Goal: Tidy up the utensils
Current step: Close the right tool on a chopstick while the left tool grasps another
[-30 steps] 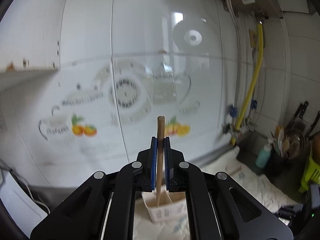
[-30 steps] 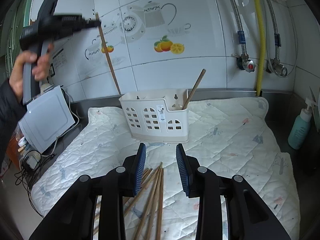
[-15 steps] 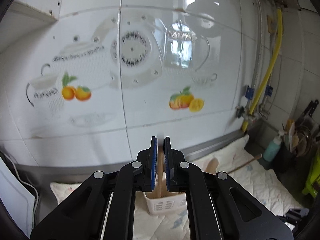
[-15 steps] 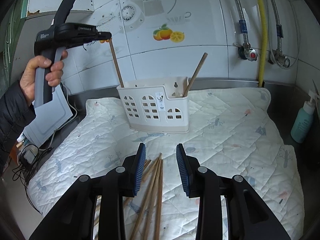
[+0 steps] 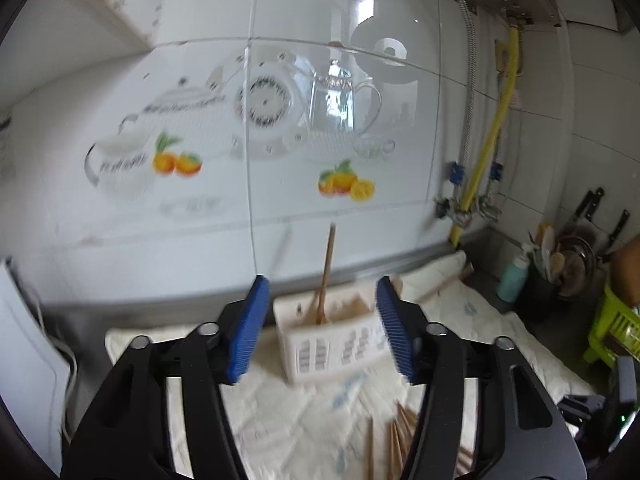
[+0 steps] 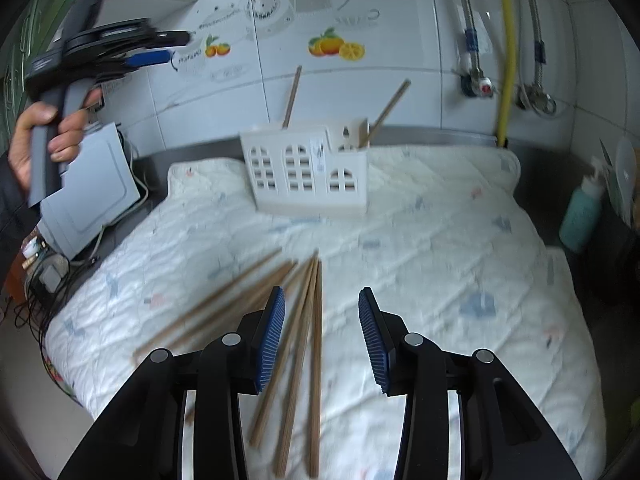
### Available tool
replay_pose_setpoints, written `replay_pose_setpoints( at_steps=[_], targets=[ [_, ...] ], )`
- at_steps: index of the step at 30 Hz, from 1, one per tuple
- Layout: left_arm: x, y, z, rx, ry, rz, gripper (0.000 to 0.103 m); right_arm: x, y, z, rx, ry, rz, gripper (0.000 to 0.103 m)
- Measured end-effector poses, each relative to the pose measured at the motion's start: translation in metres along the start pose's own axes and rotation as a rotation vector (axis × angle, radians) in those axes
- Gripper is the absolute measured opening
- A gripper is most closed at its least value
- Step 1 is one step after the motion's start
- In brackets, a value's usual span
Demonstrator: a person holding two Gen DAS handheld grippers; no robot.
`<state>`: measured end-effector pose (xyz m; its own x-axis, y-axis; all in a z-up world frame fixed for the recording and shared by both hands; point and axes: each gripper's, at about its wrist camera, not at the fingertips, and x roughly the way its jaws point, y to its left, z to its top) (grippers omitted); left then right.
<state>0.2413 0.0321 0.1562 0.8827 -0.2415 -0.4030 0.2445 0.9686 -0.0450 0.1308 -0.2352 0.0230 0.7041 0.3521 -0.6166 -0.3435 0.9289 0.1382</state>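
Observation:
A white utensil caddy (image 6: 308,168) stands on the quilted mat at the back. One wooden chopstick (image 6: 292,96) stands in its left part and another (image 6: 388,110) leans in its right part. Several loose chopsticks (image 6: 296,320) lie on the mat in front of it. My right gripper (image 6: 322,332) is open and empty, low over their near ends. My left gripper (image 5: 320,332) is open and empty, up and to the left of the caddy (image 5: 336,344); it also shows in the right wrist view (image 6: 160,46). The released chopstick (image 5: 326,276) stands in the caddy.
A grey box (image 6: 84,196) with cables sits at the mat's left edge. A teal bottle (image 6: 580,216) and a rack of kitchen tools (image 5: 568,260) stand at the right. A yellow hose (image 6: 506,52) and taps run down the tiled wall.
My left gripper opened and let go of the chopstick, which now stands in the caddy's left part. My right gripper moved down and closer to the loose chopsticks.

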Motion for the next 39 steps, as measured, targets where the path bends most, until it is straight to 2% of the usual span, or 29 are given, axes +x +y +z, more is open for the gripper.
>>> replay_pose_setpoints(
  at_steps=[6,9,12,18,22,25,27,29,32,33,39],
  targets=[
    [-0.033,0.003,-0.078,-0.047,0.060,0.005,0.064,-0.003,0.006,-0.039,0.019,0.053,-0.021,0.037],
    [-0.044,0.002,-0.120,-0.060,0.092,0.036,0.064,-0.001,0.007,-0.055,0.040,0.078,-0.011,0.031],
    [-0.050,0.001,-0.158,-0.084,0.142,0.010,0.064,0.002,0.008,-0.068,0.042,0.094,-0.020,0.030],
    [-0.052,-0.017,-0.216,-0.048,0.228,-0.015,0.064,0.011,0.010,-0.081,0.068,0.118,-0.003,0.025],
    [-0.044,-0.027,-0.240,-0.022,0.274,-0.019,0.058,0.012,0.014,-0.083,0.054,0.116,-0.015,0.025],
    [-0.039,-0.032,-0.250,-0.020,0.299,-0.028,0.048,0.015,0.015,-0.085,0.059,0.122,-0.010,0.025],
    [-0.034,-0.034,-0.257,-0.007,0.321,-0.030,0.036,0.016,0.014,-0.085,0.061,0.123,-0.012,0.024],
    [-0.031,-0.036,-0.260,-0.002,0.332,-0.042,0.029,0.016,0.013,-0.085,0.066,0.121,-0.011,0.022],
    [-0.026,-0.038,-0.263,0.010,0.340,-0.039,0.026,0.017,0.011,-0.085,0.072,0.121,-0.012,0.020],
    [-0.025,-0.038,-0.263,0.010,0.344,-0.040,0.021,0.017,0.011,-0.085,0.073,0.120,-0.011,0.020],
    [-0.017,-0.037,-0.268,0.006,0.366,-0.038,0.020,0.018,0.010,-0.085,0.068,0.119,-0.021,0.017]
  ],
)
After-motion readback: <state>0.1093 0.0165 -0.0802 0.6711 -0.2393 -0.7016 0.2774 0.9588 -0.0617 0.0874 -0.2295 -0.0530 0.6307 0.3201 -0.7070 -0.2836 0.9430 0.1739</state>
